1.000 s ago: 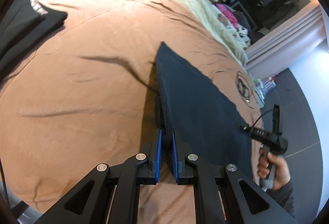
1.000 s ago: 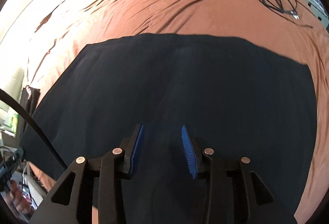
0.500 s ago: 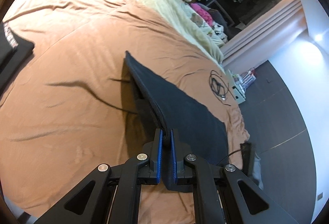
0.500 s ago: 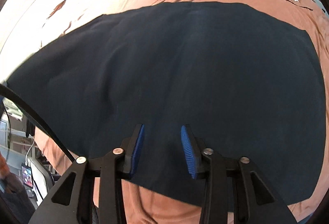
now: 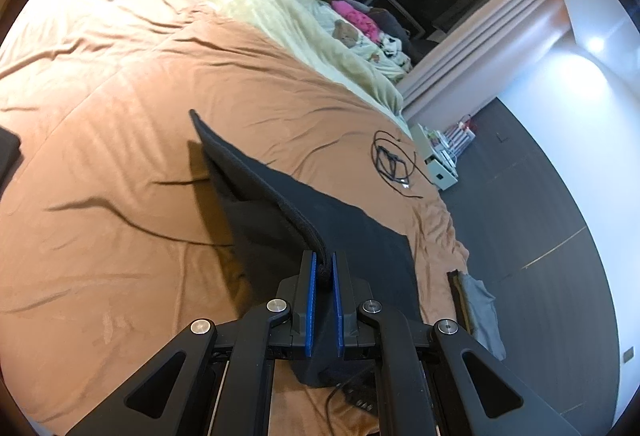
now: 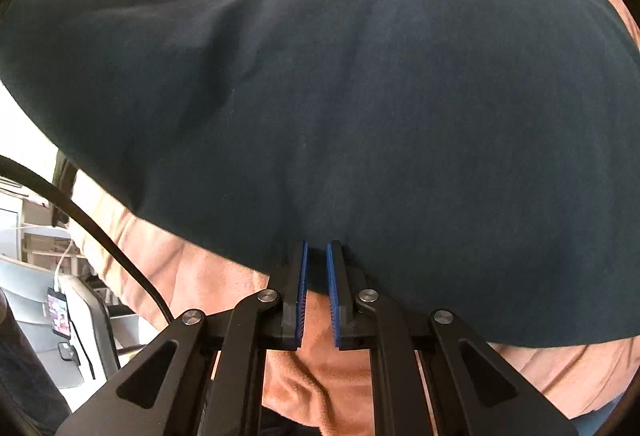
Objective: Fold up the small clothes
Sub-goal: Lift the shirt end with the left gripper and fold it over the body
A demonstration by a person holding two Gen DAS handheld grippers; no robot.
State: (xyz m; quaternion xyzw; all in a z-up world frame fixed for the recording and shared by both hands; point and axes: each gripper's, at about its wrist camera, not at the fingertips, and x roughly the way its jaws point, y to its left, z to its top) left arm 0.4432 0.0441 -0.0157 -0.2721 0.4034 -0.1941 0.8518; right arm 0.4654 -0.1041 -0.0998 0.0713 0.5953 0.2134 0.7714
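Observation:
A black garment (image 5: pixel 352 232) lies on the brown bedcover (image 5: pixel 120 115), one hemmed edge lifted off it. My left gripper (image 5: pixel 324 260) is shut on that raised edge, which runs away from the blue pads towards the upper left. In the right wrist view the same black garment (image 6: pixel 360 75) fills most of the frame. My right gripper (image 6: pixel 316 250) is shut on its near edge, with the brown cover (image 6: pixel 320 376) showing below the cloth.
A pale green blanket (image 5: pixel 280 15) and soft toys (image 5: pixel 352 31) lie at the far side of the bed. A coiled black cable (image 5: pixel 390 159) rests on the cover near the bed's right edge. Another dark garment (image 5: pixel 8 155) lies at far left. Dark floor (image 5: pixel 540 236) is at right.
My right gripper has shut on the garment's near edge; it was open before. My left gripper has swung with the held edge, so the cloth now stands up more.

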